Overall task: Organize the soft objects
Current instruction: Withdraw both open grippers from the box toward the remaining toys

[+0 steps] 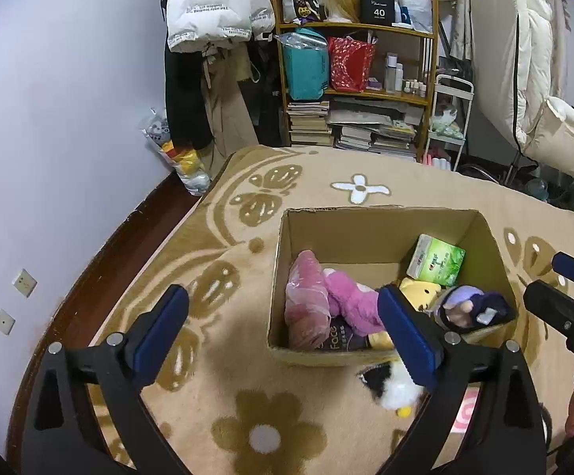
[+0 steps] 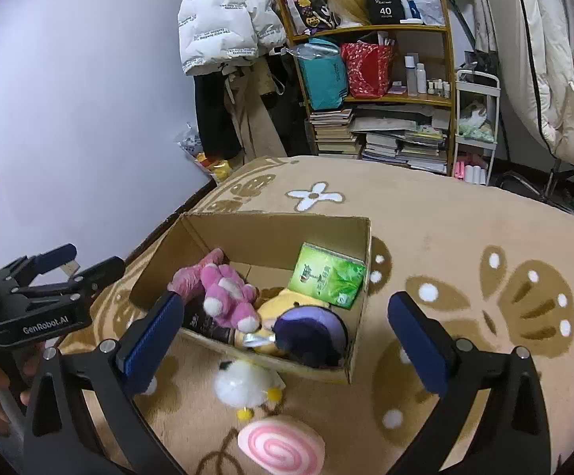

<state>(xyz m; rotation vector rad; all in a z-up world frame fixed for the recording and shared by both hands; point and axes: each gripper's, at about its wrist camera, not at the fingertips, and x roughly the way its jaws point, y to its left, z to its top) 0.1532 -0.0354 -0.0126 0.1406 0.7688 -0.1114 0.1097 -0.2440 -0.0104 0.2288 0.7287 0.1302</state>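
At the far left a pale lilac wall (image 1: pixel 69 79) met a dark baseboard, with two white wall plates (image 1: pixel 14 301) low on it. A beige blanket (image 2: pixel 445 237) with brown butterfly and flower patterns covered the surface. The left gripper (image 1: pixel 287 332) hung over it with its blue-padded jaws spread wide and nothing between them. Behind it, a white puffer jacket (image 1: pixel 211 4) hung above dark clothes, and a wooden shelf (image 1: pixel 429 67) held a teal bag, a red bag, bottles and stacked books.

An open cardboard box (image 2: pixel 360 277) sat on the blanket. Inside lay a pink plush bear (image 2: pixel 227 297), a yellow plush (image 2: pixel 283 308), a purple plush (image 2: pixel 314 332) and a green tissue pack (image 2: pixel 328 277) leaning against the right wall. Just before the box, on the blanket, lay a black-and-white plush duck (image 2: pixel 243 386), and nearer still a pink swirl cushion (image 2: pixel 281 445).

The right gripper (image 2: pixel 287 336) also stood wide open, empty, above the box's near edge. At the far right, white bedding (image 1: pixel 536 79) was piled up.
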